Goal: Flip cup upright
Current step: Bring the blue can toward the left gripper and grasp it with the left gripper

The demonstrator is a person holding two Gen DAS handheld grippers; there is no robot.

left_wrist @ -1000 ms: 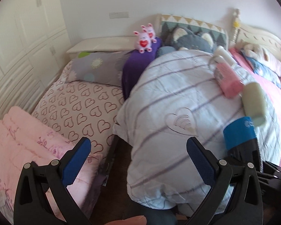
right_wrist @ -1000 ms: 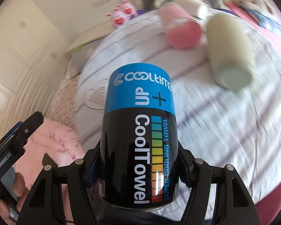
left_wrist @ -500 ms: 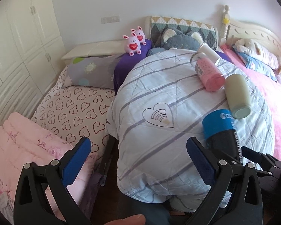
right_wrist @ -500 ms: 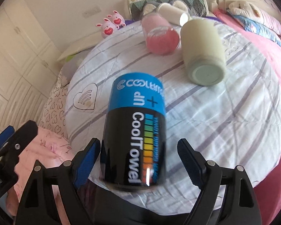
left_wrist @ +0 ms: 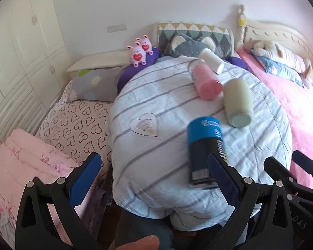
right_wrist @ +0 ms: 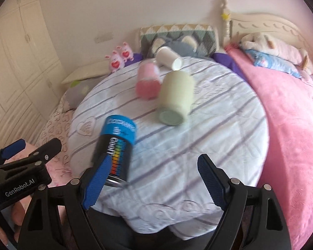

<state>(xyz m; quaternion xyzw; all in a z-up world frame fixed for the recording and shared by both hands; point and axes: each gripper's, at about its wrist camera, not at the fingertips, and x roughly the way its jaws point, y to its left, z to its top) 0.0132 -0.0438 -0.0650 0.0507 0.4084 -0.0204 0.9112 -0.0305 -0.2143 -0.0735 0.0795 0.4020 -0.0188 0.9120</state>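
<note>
A black and blue "CoolTowel" can-shaped cup (right_wrist: 116,149) stands on the striped round table cover, blue end up, leaning slightly; it also shows in the left wrist view (left_wrist: 206,152). My right gripper (right_wrist: 154,179) is open and empty, pulled back from it, its left finger in front of the cup's base. My left gripper (left_wrist: 154,174) is open and empty, to the cup's left. A pale green cup (right_wrist: 175,99), a pink cup (right_wrist: 148,81) and a white cup (right_wrist: 169,57) lie on their sides farther back.
The round table (left_wrist: 156,104) with the striped cover stands between a heart-patterned bed (left_wrist: 73,123) at left and a pink-blanketed bed (right_wrist: 292,114) at right. Pillows and plush toys (left_wrist: 139,51) line the far wall. A folded pink quilt (left_wrist: 20,158) lies near left.
My right gripper opened, let go of the CoolTowel cup and drew back. The cup now stands on the table. Both views moved back from the table.
</note>
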